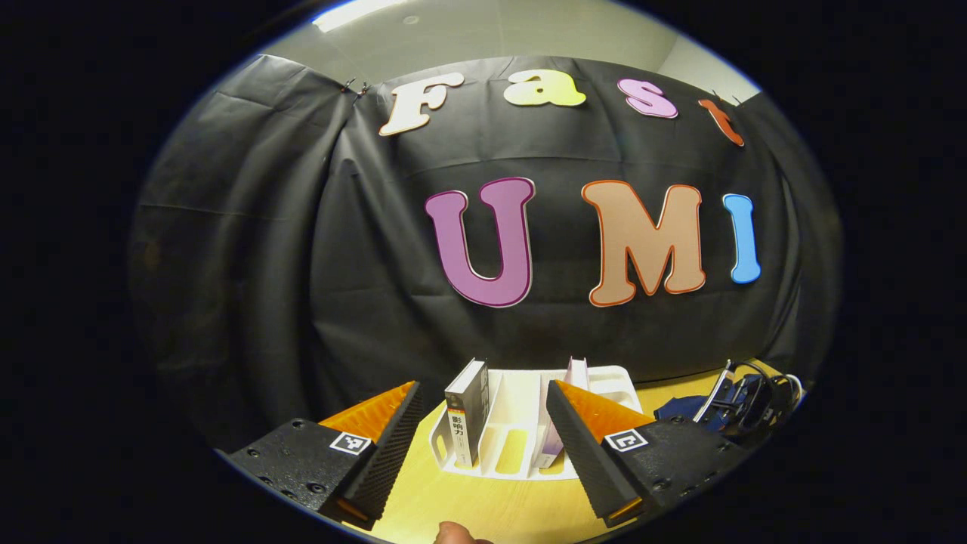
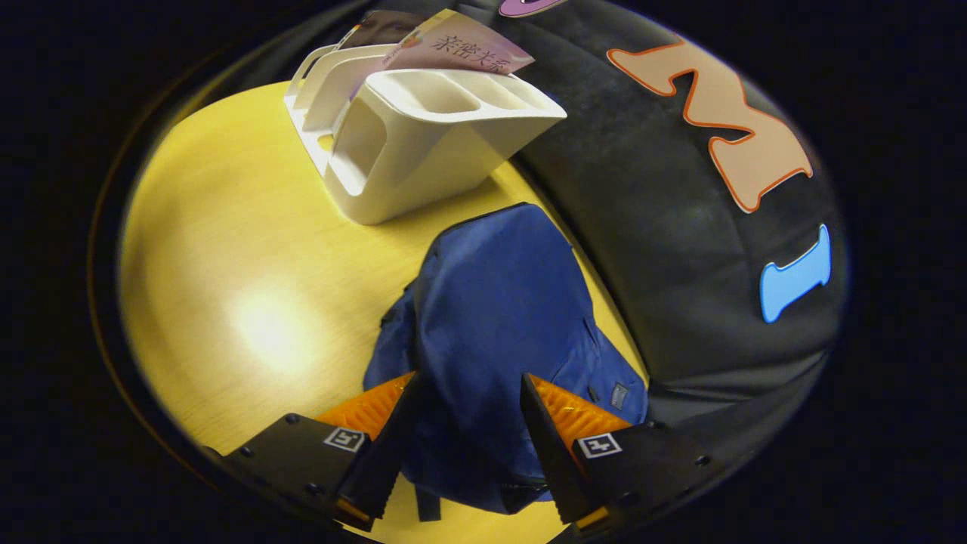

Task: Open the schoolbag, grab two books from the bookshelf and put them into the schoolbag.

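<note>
In the right gripper view the blue schoolbag (image 2: 498, 302) lies flat on the table, its zip closed as far as I can see. My right gripper (image 2: 470, 378) hangs open just above its near end, with nothing between the fingers. Behind the bag stands the white bookshelf (image 2: 423, 143), a pink book (image 2: 461, 49) leaning in it. In the left gripper view my left gripper (image 1: 482, 389) is open in front of the bookshelf (image 1: 521, 431). It holds a dark book (image 1: 467, 408) at the left and a pale book (image 1: 578, 374) partly hidden by a finger. The schoolbag (image 1: 684, 408) shows at the right.
The yellow wooden table (image 2: 227, 302) has bare room left of the bag. The black cloth wall runs close behind shelf and bag. A dark device with cables (image 1: 748, 397) hovers over the bag at the right. A person's fingertip (image 1: 453, 534) shows at the bottom edge.
</note>
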